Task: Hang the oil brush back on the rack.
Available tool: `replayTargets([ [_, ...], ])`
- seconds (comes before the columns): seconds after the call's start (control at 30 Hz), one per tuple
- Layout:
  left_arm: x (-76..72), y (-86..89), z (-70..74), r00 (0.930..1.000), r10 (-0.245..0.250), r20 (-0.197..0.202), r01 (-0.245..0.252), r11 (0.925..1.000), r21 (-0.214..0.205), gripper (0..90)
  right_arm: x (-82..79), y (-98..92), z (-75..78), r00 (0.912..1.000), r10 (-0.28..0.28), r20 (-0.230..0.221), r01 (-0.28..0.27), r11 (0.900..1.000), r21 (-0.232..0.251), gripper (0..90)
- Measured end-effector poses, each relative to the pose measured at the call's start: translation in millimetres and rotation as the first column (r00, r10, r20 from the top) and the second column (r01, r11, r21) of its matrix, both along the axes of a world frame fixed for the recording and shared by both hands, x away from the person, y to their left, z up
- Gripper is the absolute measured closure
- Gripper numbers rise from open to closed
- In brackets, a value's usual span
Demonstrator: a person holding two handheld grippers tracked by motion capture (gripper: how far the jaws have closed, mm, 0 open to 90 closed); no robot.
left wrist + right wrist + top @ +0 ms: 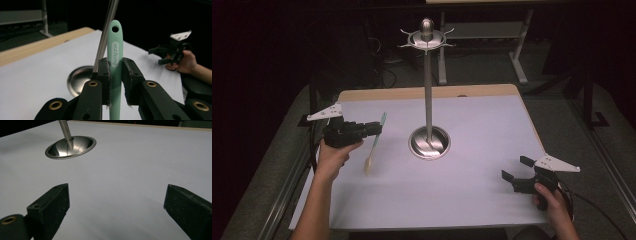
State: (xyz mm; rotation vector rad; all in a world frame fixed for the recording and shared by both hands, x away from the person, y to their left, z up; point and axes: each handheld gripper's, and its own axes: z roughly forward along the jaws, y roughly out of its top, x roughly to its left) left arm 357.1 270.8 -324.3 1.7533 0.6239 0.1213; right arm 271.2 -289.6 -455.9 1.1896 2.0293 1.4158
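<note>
A mint-green utensil (374, 145) with a pale head hangs tilted above the table's left side, head down. My left gripper (378, 128) is shut on its handle. In the left gripper view the handle (115, 45) stands upright between the jaws of that gripper (115, 72), its hanging hole at the top. A tall metal stand (428, 85) with a ring of hooks (427, 37) rises from a round base (429, 142) at the table's middle. My right gripper (516, 168) sits open near the front right, and its jaws (117, 200) have nothing between them.
The white table top (482, 130) has a wooden strip (392, 93) along its far edge. The stand's pole (106, 32) and base (78, 80) lie just behind the held handle. The right gripper (170, 51) and its hand are farther off. The base (71, 146) lies ahead of the right jaws.
</note>
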Motion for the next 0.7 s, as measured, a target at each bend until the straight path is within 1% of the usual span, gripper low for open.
replayTargets([
  [0.07,1.4,-1.8,5.9,1.0,-0.003,0.01,0.003,0.9999,-0.014,77.4,0.0,-0.1,0.0,1.0,-0.001,0.0,0.001,1.0,0.001,5.8],
  [0.1,1.4,-1.8,5.9,1.0,-0.003,0.01,0.003,0.9999,-0.014,77.3,-0.2,-0.1,0.0,1.0,-0.003,0.0,0.003,1.0,0.001,5.8],
  [0.13,2.9,-2.7,8.9,0.9998,-0.008,0.017,0.009,0.9998,-0.02,77.3,-0.2,-0.1,0.0,1.0,-0.003,0.0,0.003,1.0,0.001,5.8],
  [0.2,5.5,-6.6,19.5,0.9993,-0.017,0.034,0.019,0.9989,-0.043,77.3,-0.1,-0.1,0.0,1.0,-0.004,0.001,0.004,1.0,0.001,5.8],
  [0.23,6.2,-7.9,23.5,0.9989,-0.021,0.042,0.023,0.9988,-0.044,77.3,-0.1,-0.1,0.0,1.0,-0.004,-0.001,0.004,1.0,0.001,5.8],
  [0.27,6.2,-7.9,23.5,0.9989,-0.021,0.042,0.023,0.9988,-0.044,77.3,-0.1,-0.1,0.0,1.0,-0.004,-0.001,0.004,1.0,0.001,5.8],
  [0.37,9.9,-13.5,38.6,0.9969,-0.038,0.069,0.042,0.9974,-0.058,77.3,0.1,-0.4,0.0,1.0,-0.004,-0.003,0.004,1.0,0.002,5.8],
  [0.4,10.9,-14.7,42.3,0.9966,-0.042,0.07,0.047,0.997,-0.062,77.3,0.0,-0.5,0.1,1.0,-0.004,-0.004,0.004,1.0,0.002,5.8],
  [0.43,10.9,-14.7,42.3,0.9966,-0.042,0.07,0.047,0.997,-0.062,77.3,0.0,-0.5,0.1,1.0,-0.004,-0.004,0.004,1.0,0.002,5.8],
  [0.53,14.8,-18.4,55.4,0.9945,-0.054,0.09,0.061,0.9955,-0.073,77.3,-0.2,-0.3,0.1,1.0,-0.006,-0.004,0.007,1.0,0.004,5.8],
  [0.63,17.1,-21.3,67.1,0.9919,-0.066,0.109,0.074,0.9947,-0.071,77.3,-0.1,-0.5,0.1,1.0,-0.006,-0.004,0.006,1.0,0.004,5.8],
  [0.7,18.8,-24.0,74.1,0.9909,-0.069,0.116,0.079,0.9935,-0.082,77.3,-0.1,-0.5,0.1,1.0,-0.006,-0.004,0.006,1.0,0.004,5.8],
])
